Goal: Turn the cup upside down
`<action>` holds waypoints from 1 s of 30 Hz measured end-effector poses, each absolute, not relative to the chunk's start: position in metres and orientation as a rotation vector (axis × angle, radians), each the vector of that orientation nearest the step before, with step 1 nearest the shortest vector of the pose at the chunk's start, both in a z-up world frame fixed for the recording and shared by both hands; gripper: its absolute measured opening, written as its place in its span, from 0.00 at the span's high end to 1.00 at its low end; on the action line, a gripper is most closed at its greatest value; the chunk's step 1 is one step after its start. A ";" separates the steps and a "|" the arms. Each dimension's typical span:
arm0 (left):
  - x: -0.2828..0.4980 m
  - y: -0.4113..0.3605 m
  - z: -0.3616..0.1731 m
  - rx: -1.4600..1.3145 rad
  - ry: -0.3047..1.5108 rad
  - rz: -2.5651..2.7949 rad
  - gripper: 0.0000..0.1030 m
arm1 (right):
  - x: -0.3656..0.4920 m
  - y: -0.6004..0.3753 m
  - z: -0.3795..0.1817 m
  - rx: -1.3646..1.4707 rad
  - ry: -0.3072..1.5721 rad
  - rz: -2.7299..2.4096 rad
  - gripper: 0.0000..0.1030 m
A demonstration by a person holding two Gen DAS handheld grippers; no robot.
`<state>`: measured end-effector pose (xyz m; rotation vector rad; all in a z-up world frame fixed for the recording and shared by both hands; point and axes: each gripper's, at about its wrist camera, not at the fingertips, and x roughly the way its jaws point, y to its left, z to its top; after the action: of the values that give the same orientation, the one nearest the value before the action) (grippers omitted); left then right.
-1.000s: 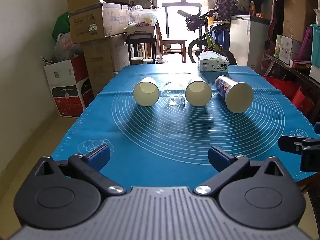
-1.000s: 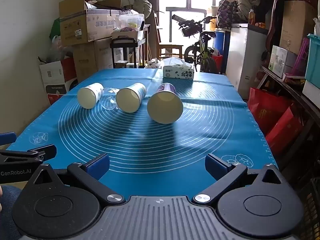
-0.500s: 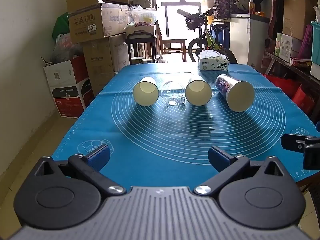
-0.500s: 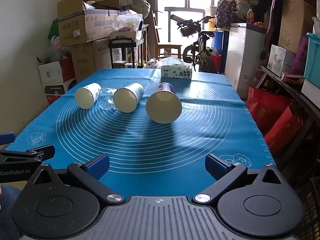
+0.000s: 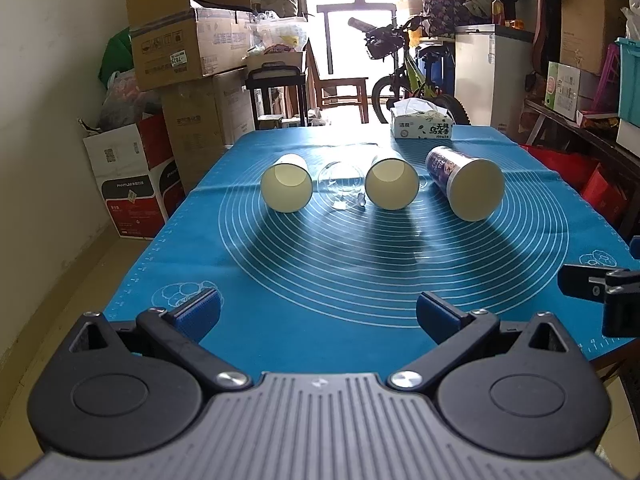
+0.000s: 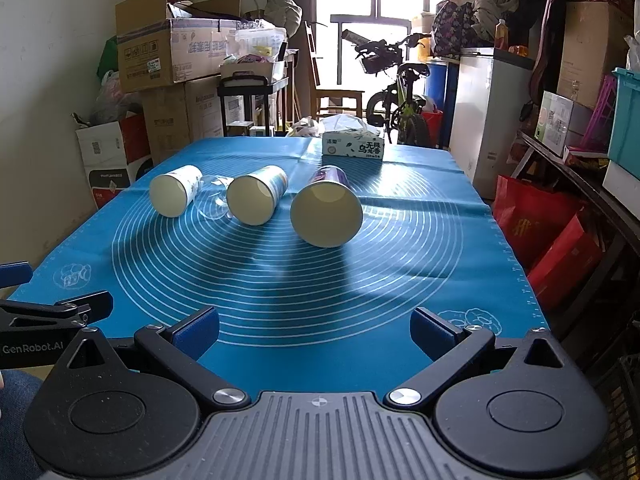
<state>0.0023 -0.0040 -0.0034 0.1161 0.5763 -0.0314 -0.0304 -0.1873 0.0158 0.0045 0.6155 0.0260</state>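
Observation:
Several cups lie on their sides in a row on the blue mat [image 5: 360, 264], mouths toward me. From the left: a small paper cup [image 5: 287, 193] [image 6: 173, 195], a clear glass cup [image 5: 343, 191] [image 6: 213, 200], a second paper cup [image 5: 391, 189] [image 6: 254, 200] and a tall purple-printed paper cup [image 5: 472, 194] [image 6: 327, 213]. My left gripper [image 5: 318, 312] is open and empty at the near mat edge. My right gripper [image 6: 314, 330] is open and empty, also at the near edge, facing the tall cup.
A tissue box [image 5: 422, 126] [image 6: 354, 145] stands at the mat's far edge. Stacked cardboard boxes [image 5: 188, 52] line the left wall. A bicycle [image 5: 404, 76], a white cabinet [image 5: 494, 76] and cluttered shelves [image 6: 580, 128] stand at the back and right.
Both grippers have drifted slightly; the views shift a little toward the cups. Nothing on the mat has moved and both stay open.

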 end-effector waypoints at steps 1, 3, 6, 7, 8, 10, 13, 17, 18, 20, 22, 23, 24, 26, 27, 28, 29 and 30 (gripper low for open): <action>0.002 -0.004 -0.003 0.116 0.575 -0.031 0.00 | -0.031 -0.188 0.017 0.004 0.616 0.026 0.00; 0.002 -0.004 -0.003 0.115 0.573 -0.032 0.00 | -0.031 -0.187 0.016 0.004 0.614 0.024 0.00; 0.002 -0.004 -0.002 0.113 0.569 -0.032 0.01 | -0.029 -0.186 0.015 0.000 0.613 0.022 0.00; 0.002 -0.005 -0.002 0.114 0.569 -0.033 0.01 | -0.028 -0.184 0.013 -0.004 0.611 0.019 0.00; 0.001 -0.005 -0.002 0.115 0.569 -0.033 0.01 | -0.028 -0.183 0.013 -0.008 0.610 0.018 0.00; 0.001 -0.005 -0.001 0.116 0.567 -0.034 0.01 | -0.027 -0.183 0.012 -0.009 0.610 0.016 0.00; 0.001 -0.006 -0.001 0.125 0.564 -0.035 0.01 | -0.027 -0.183 0.012 -0.006 0.611 0.017 0.00; 0.001 -0.006 -0.001 0.127 0.565 -0.040 0.01 | -0.026 -0.181 0.010 -0.018 0.611 0.019 0.00; 0.001 -0.006 -0.001 0.127 0.564 -0.040 0.01 | -0.025 -0.181 0.010 -0.019 0.612 0.020 0.00; 0.001 -0.006 -0.001 0.128 0.565 -0.039 0.01 | -0.024 -0.180 0.009 -0.020 0.614 0.024 0.00; 0.001 -0.005 -0.001 0.129 0.564 -0.040 0.01 | -0.023 -0.180 0.009 -0.022 0.615 0.025 0.00; 0.001 -0.006 -0.002 0.129 0.565 -0.040 0.01 | -0.023 -0.180 0.009 -0.022 0.614 0.025 0.00; 0.002 -0.005 -0.002 0.130 0.567 -0.041 0.01 | -0.023 -0.179 0.009 -0.022 0.614 0.025 0.00; 0.002 -0.005 -0.002 0.129 0.568 -0.041 0.01 | -0.022 -0.179 0.009 -0.023 0.613 0.026 0.00; 0.003 -0.005 -0.002 0.130 0.567 -0.042 0.01 | -0.022 -0.179 0.009 -0.023 0.613 0.026 0.00; 0.003 -0.005 -0.002 0.130 0.566 -0.042 0.01 | -0.023 -0.179 0.009 -0.023 0.614 0.026 0.00; 0.003 -0.006 -0.002 0.130 0.566 -0.041 0.01 | -0.022 -0.179 0.009 -0.023 0.614 0.026 0.00; 0.003 -0.005 -0.002 0.131 0.566 -0.041 0.01 | -0.023 -0.179 0.009 -0.023 0.614 0.026 0.00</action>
<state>0.0028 -0.0054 -0.0019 0.1305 0.5661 -0.0410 -0.0225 -0.1795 0.0093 -0.0225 0.6139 0.0260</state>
